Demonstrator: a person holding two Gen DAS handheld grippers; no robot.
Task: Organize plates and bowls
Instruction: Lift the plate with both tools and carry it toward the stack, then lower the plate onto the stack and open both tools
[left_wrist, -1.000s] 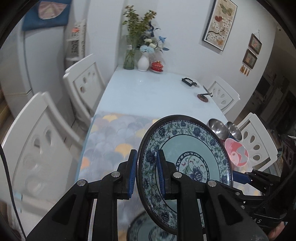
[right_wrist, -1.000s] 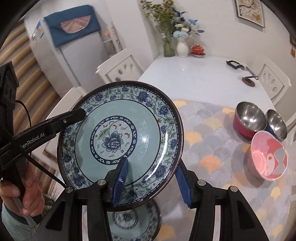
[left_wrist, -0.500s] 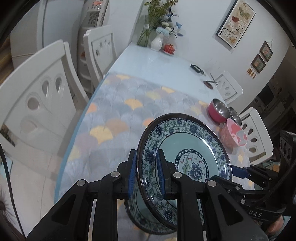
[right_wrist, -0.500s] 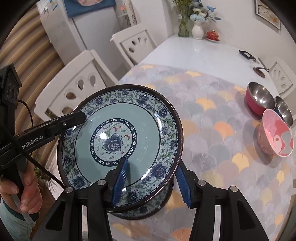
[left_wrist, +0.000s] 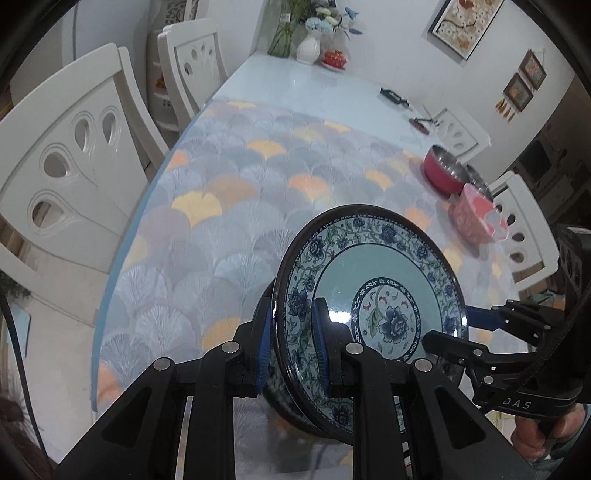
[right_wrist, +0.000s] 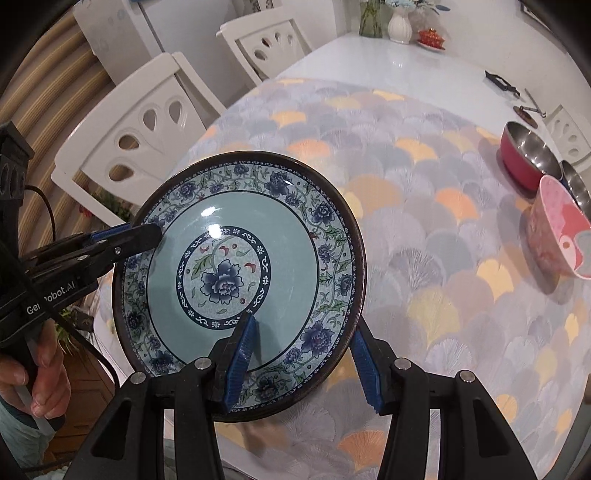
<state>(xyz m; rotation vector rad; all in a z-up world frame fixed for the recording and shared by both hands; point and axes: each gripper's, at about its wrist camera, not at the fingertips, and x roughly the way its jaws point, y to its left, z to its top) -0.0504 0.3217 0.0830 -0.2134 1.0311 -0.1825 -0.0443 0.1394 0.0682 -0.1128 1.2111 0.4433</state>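
Plate in both grippers, near the table's edge

Your left gripper (left_wrist: 290, 338) and right gripper (right_wrist: 304, 363) both clench the floral plate (right_wrist: 240, 284) over the table (right_wrist: 424, 258); releasing unevenly could tip it off.

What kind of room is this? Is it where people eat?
Most likely a home dining room. There's a long table with a patterned cloth, white chairs pushed up around it, a vase of flowers at the far end, and framed pictures on the wall.
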